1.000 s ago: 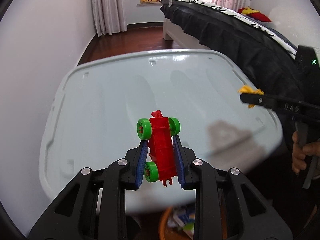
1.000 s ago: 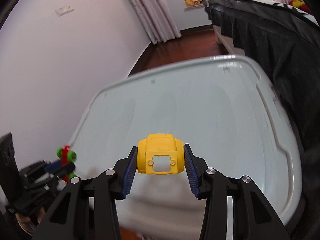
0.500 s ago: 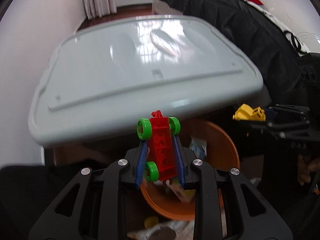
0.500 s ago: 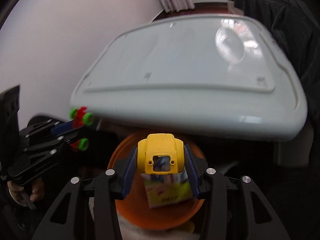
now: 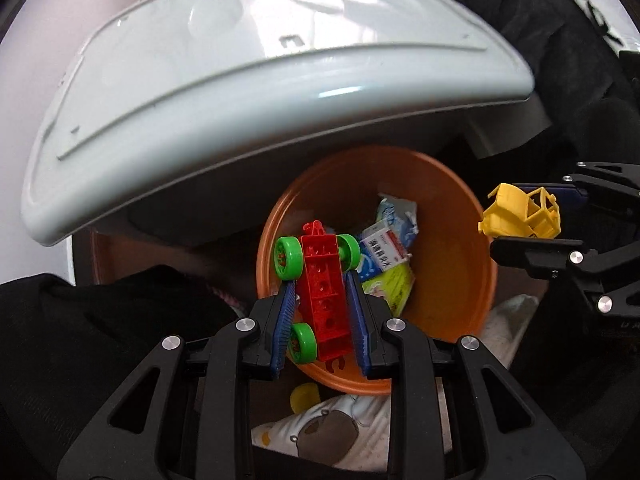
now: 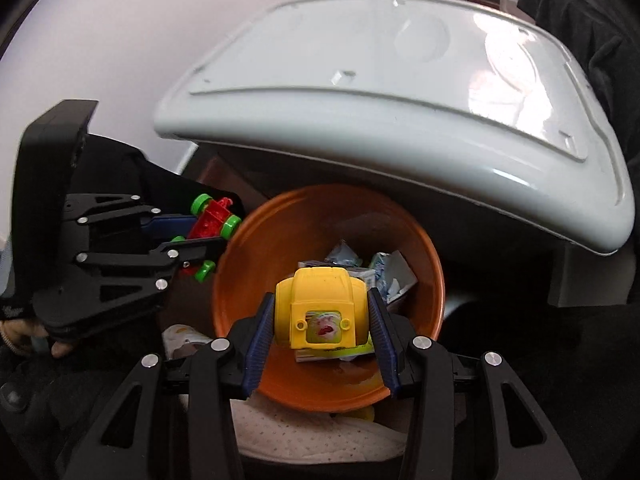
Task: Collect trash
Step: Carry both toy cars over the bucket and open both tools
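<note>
Left wrist view: left gripper [image 5: 320,312], lower centre of frame, is clamping a red plastic toy-car chassis with green wheels [image 5: 322,292] between its blue pads. Chassis long axis is running bottom-to-top of frame, along the fingers, tipped slightly left at top. Directly behind it, centre-right, the round orange plastic waste bin [image 5: 448,240] is sitting w/ mouth open toward the camera; paper cartons and wrappers [image 5: 386,256] are lying inside. Chassis is overlapping the bin's left rim, so it is hanging at the edge, not over the middle. The pale grey plastic tabletop [image 5: 240,64] is filling the upper half, overhanging the bin's far side. At right edge, right gripper [image 5: 532,224] is gripping a yellow plastic toy-car shell [image 5: 520,212], just right of the bin rim.

Right wrist view: right gripper [image 6: 322,320], lower centre, is clenching the yellow shell [image 6: 322,304], which is lying squarely over the bin [image 6: 428,280] opening, trash visible through its window. Left gripper [image 6: 196,236] at centre-left is holding the chassis [image 6: 212,220] just outside/at the left rim.

Judgement: right hand is the better placed for release; left probably needs shifting toward bin centre before letting go.
</note>
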